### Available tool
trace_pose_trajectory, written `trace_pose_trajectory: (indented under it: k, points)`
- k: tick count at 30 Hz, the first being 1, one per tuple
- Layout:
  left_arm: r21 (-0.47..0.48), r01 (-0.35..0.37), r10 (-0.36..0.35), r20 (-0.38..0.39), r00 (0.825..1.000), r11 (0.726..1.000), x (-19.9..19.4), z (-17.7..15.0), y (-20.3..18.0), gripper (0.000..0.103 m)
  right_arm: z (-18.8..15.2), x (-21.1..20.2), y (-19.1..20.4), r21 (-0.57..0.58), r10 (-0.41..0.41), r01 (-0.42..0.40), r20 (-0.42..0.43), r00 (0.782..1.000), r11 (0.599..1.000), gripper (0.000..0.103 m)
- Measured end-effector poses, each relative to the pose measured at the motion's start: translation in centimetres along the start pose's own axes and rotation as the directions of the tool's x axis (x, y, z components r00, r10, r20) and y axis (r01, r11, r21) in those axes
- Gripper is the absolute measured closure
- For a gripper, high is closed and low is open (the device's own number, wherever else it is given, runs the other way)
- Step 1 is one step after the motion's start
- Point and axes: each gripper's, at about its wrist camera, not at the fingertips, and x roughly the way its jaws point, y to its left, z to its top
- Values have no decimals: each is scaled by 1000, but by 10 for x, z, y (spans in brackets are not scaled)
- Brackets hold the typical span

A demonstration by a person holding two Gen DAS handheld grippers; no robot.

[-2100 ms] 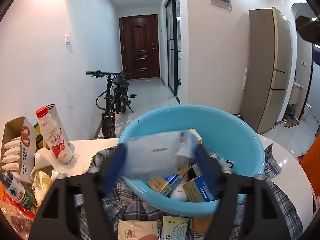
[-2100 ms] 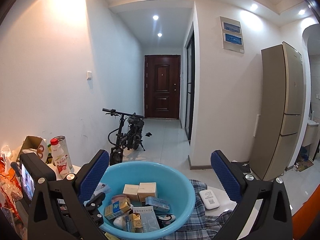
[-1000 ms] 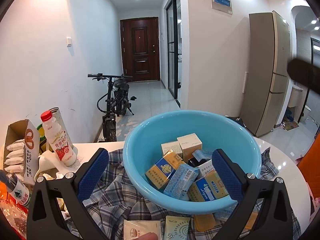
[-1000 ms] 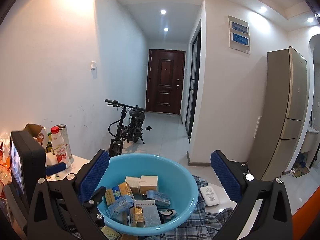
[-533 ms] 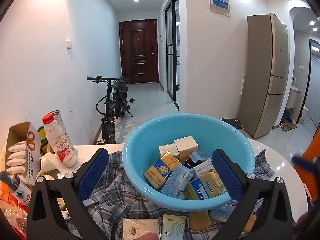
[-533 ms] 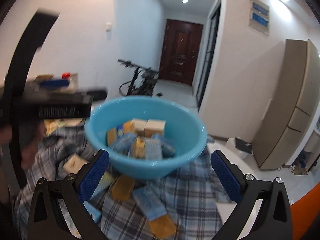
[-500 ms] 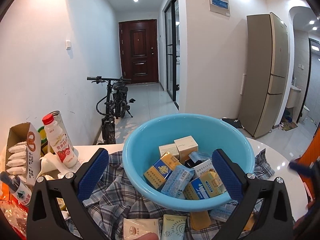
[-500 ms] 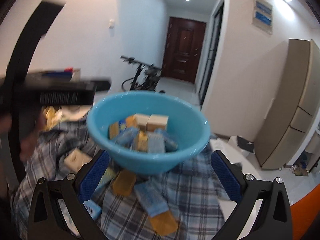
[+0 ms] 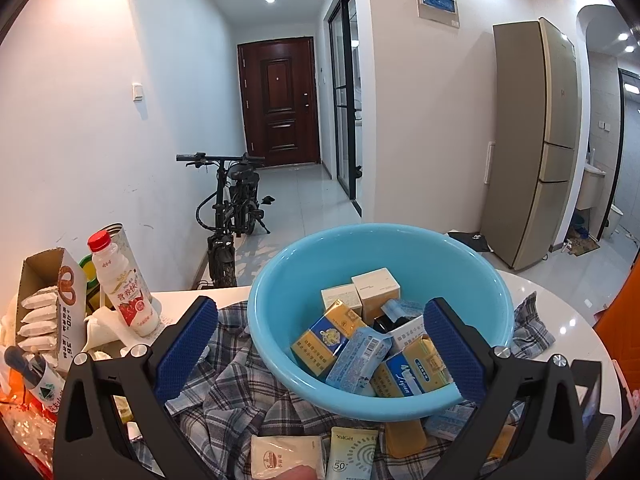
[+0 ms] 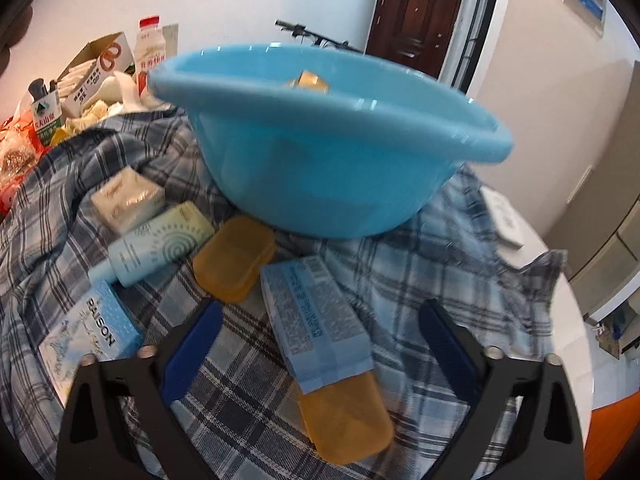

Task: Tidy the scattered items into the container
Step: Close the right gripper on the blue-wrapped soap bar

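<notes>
Right gripper [image 10: 318, 350] hangs low over the plaid cloth [image 10: 420, 280], its jaws closing with the pale blue packet [image 10: 316, 316] lying between them, the pads not yet on it. That packet rests partly on an amber case [image 10: 346, 420], just in front of the blue basin [image 10: 320, 152]. Left gripper [image 9: 320, 354] stands spread wide and empty at the basin's near rim.

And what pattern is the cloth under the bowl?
Blue-grey and white checks on the cloth, clearest from the right wrist.
</notes>
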Motion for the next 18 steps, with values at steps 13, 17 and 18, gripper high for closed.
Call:
trace_pose_trajectory:
  k: [13,17,18]
  points:
    - [22,-8,8,-19,1000,1000,7,-3,-8,0,-5,26,-6,36,63,-61,-58,996,998,41]
    - [19,-4,5,-19,1000,1000,8,-3,-7,0,-4,20,-9,38,51,-49,-42,998,998,50]
    - [18,-5,5,-18,1000,1000,8,-3,-7,0,-4,17,-9,40,55,-53,-35,998,998,51]
